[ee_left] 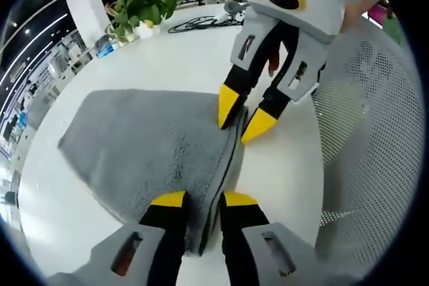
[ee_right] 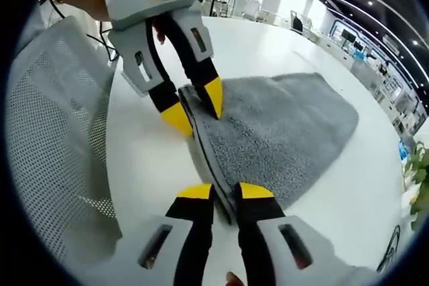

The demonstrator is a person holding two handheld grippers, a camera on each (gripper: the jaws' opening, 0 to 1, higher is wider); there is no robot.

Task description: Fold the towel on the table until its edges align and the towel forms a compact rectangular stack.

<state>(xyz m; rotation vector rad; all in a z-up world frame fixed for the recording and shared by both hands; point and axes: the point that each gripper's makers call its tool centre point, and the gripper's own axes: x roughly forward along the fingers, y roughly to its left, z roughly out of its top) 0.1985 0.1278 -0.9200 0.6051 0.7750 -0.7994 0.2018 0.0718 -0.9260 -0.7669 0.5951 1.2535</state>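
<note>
A grey towel lies folded double on the white table, its layered edge running along the side nearest the grippers. My left gripper is shut on the near end of that edge, one jaw on each side of the layers. My right gripper reaches in from the upper right and pinches the same edge farther along. In the right gripper view, the towel spreads away to the right. There my right gripper holds the edge at the bottom, and the left gripper holds it above.
A white mesh chair stands against the table edge beside the towel's held side and appears again as the mesh chair. A potted plant and a black cable sit at the table's far end. White tabletop surrounds the towel.
</note>
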